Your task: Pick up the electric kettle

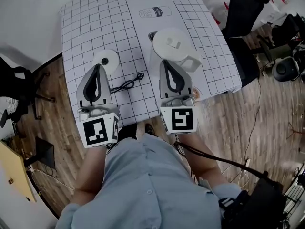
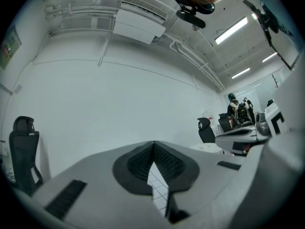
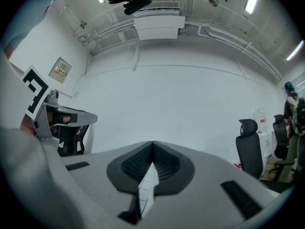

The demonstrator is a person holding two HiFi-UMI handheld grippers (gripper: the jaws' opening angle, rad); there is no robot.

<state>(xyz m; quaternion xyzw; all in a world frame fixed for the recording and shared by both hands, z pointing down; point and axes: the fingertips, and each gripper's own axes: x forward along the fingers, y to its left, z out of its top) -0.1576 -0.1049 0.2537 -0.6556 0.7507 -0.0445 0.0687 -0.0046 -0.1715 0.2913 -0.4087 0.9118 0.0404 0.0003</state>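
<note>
The white electric kettle (image 1: 172, 44) stands upright on the grid-patterned table (image 1: 95, 18), its handle (image 1: 191, 63) turned toward the near right. Its round white base (image 1: 106, 59) lies to the left, with a black cord (image 1: 127, 84) trailing from it. My right gripper (image 1: 166, 61) is shut and holds nothing; in the head view its tips overlap the kettle's near edge. My left gripper (image 1: 99, 65) is also shut and holds nothing, its tips over the base's near edge. In both gripper views the jaws (image 2: 153, 144) (image 3: 152, 144) meet, and only wall shows ahead, no kettle.
A black office chair (image 1: 245, 6) stands past the table's right side, with more gear on the wooden floor (image 1: 267, 104) at far right. Another dark chair (image 1: 16, 82) sits at left. Printed pictures (image 1: 155, 12) mark the far cloth. The near table edge (image 1: 143, 118) runs under my grippers.
</note>
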